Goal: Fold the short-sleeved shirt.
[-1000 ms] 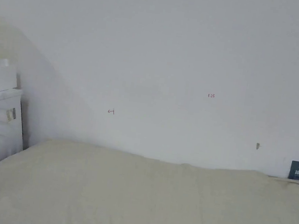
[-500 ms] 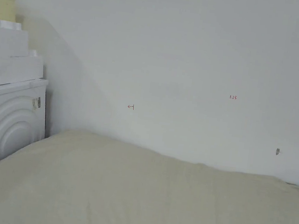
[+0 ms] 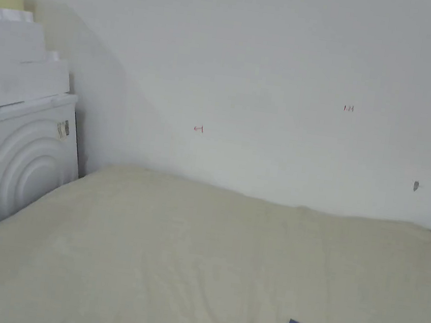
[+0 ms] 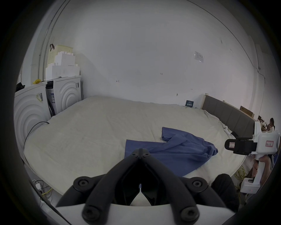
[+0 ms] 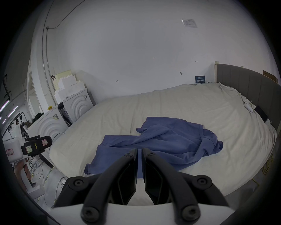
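We are holding the left gripper with its jaws pressed together on nothing, and the right gripper with its jaws a thin slit apart, also empty. Both are hovering off the near edge of the bed, where the blue shirt is lying crumpled and unfolded.

The left hand-held gripper has its jaws together, while the right hand-held gripper shows a narrow gap.
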